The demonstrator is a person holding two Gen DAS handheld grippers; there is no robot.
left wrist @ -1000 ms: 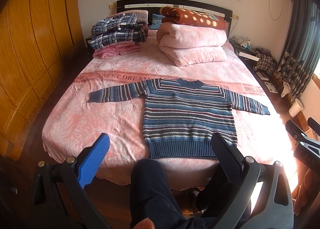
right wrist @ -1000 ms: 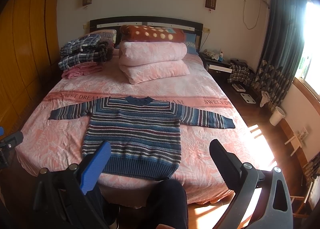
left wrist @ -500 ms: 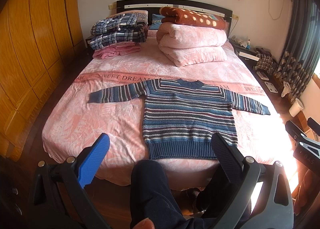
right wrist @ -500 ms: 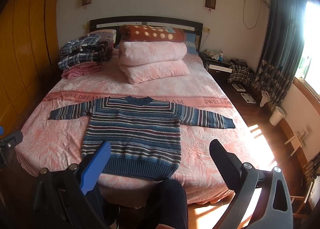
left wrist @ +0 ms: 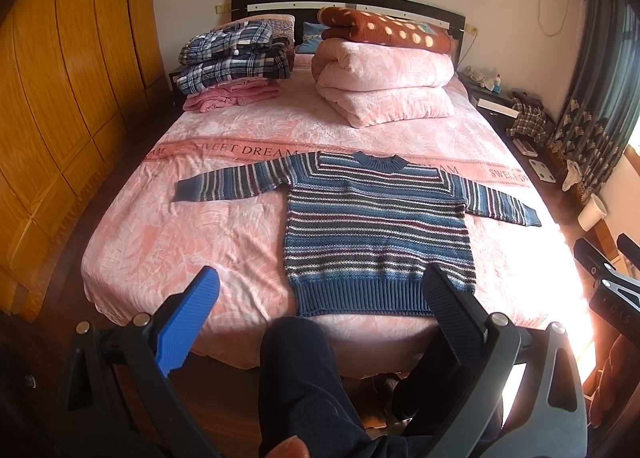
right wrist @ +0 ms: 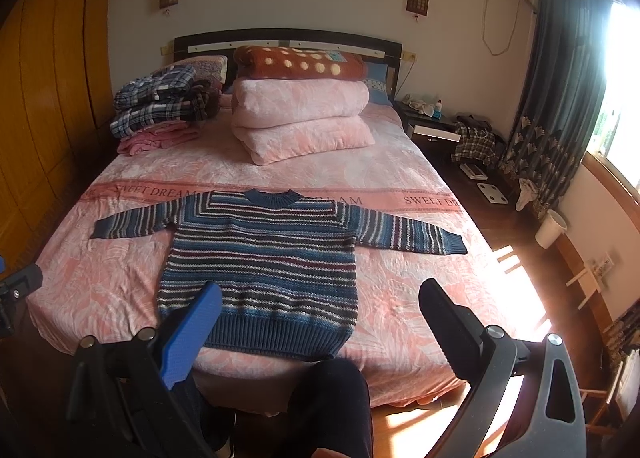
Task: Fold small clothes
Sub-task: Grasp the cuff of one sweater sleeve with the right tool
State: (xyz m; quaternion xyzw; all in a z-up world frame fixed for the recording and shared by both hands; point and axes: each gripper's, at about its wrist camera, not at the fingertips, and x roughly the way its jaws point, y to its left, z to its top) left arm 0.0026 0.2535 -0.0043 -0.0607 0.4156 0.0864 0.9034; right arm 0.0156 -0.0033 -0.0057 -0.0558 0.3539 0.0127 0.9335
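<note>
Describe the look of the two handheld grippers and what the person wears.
Both look alike. The left gripper and the right gripper each have a black frame with silver pivot bolts, one finger faced with a ribbed bright blue pad and one with a dark textured pad. Cutout slots pierce the outer arms. No cables show. The person wears dark trousers.

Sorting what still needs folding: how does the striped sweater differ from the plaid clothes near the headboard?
The striped sweater lies spread flat, sleeves out, unfolded; the plaid clothes are folded and stacked on a pink garment. The sweater sits near the foot edge of the bed; the plaid stack sits by the headboard. Both rest on the pink bedspread, untouched by either gripper.
</note>
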